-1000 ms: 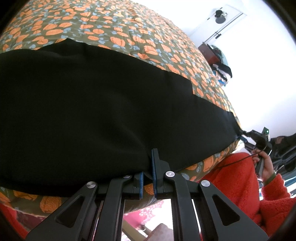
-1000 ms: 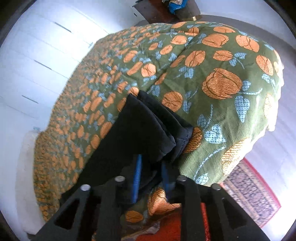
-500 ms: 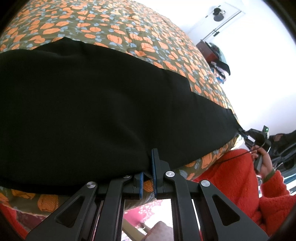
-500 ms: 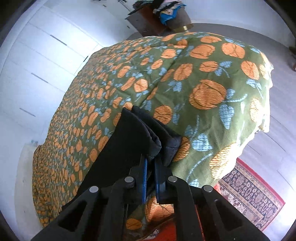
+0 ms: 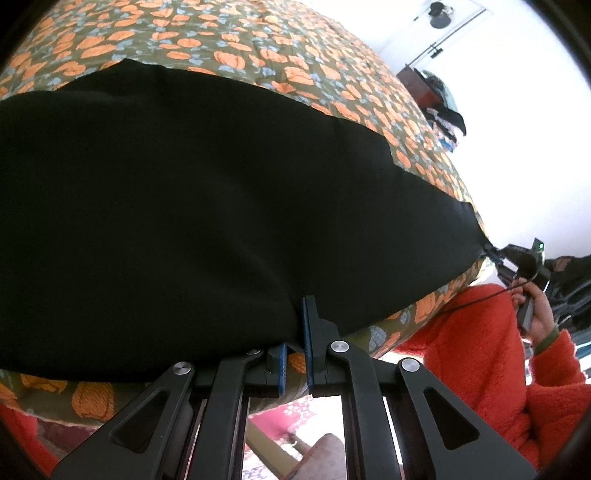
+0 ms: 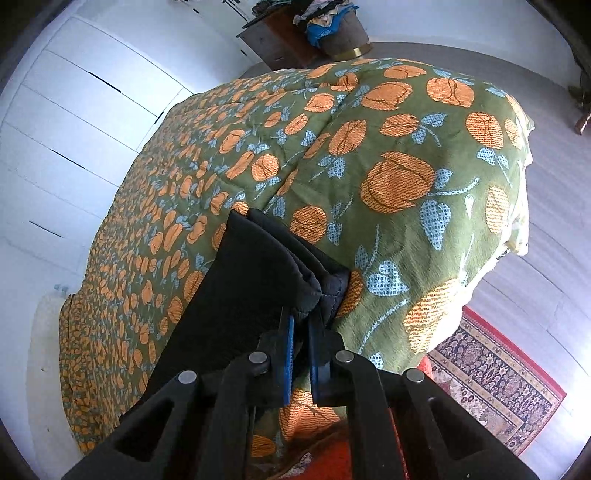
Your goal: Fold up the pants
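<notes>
- One pair of black pants (image 5: 207,206) lies stretched across the bed (image 5: 258,40), filling the middle of the left wrist view from the left edge to the right-centre; in the right wrist view its hem end sits at centre frame.
- Two grippers show: the left gripper (image 5: 295,332) at lower centre of its view, its fingers (image 5: 309,332) drawn narrow and pinching the near edge of the pants.
- The right gripper (image 6: 300,332) at lower centre of its own view has its blue-padded fingers (image 6: 289,347) narrow too, clamped on the bunched cuff end; two stacked hem layers can be counted there.
- One bedspread, green with orange fruit and blue leaves (image 6: 406,177), covers the bed and hangs over its corner at the right.
- One round basket (image 6: 341,31) at the top of the right wrist view holds a heap of clothes, blue among them; it stands beside a dark wooden cabinet (image 6: 273,40).
- One patterned rug (image 6: 495,384) with a red border lies on the floor at lower right.
- One red fleece sleeve (image 5: 480,354) shows at lower right of the left wrist view.
</notes>
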`<state>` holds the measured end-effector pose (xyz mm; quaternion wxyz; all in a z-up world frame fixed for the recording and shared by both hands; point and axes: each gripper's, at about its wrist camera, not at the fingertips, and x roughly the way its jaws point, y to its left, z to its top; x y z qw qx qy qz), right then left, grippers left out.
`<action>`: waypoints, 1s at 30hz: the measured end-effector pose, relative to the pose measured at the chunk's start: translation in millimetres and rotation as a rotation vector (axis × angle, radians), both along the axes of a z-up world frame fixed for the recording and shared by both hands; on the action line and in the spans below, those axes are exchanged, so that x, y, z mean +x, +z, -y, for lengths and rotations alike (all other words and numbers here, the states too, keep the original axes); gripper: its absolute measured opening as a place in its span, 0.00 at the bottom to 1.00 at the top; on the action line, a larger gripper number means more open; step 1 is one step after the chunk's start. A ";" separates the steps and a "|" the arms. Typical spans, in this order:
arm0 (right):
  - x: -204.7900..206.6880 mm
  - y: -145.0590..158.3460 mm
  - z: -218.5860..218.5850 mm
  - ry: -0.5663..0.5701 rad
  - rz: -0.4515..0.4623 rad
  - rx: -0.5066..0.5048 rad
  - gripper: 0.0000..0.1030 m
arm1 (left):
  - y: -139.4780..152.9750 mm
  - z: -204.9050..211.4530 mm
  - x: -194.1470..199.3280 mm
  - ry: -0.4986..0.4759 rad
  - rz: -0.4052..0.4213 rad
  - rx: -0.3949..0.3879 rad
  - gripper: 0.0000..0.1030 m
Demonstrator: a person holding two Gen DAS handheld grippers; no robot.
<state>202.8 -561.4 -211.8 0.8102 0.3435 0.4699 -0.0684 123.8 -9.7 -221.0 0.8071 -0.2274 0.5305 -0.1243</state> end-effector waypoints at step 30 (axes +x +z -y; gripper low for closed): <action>-26.4 36.7 -10.4 -0.075 0.183 -0.082 0.67 | -4.2 -93.3 -34.0 0.175 -0.173 0.321 0.53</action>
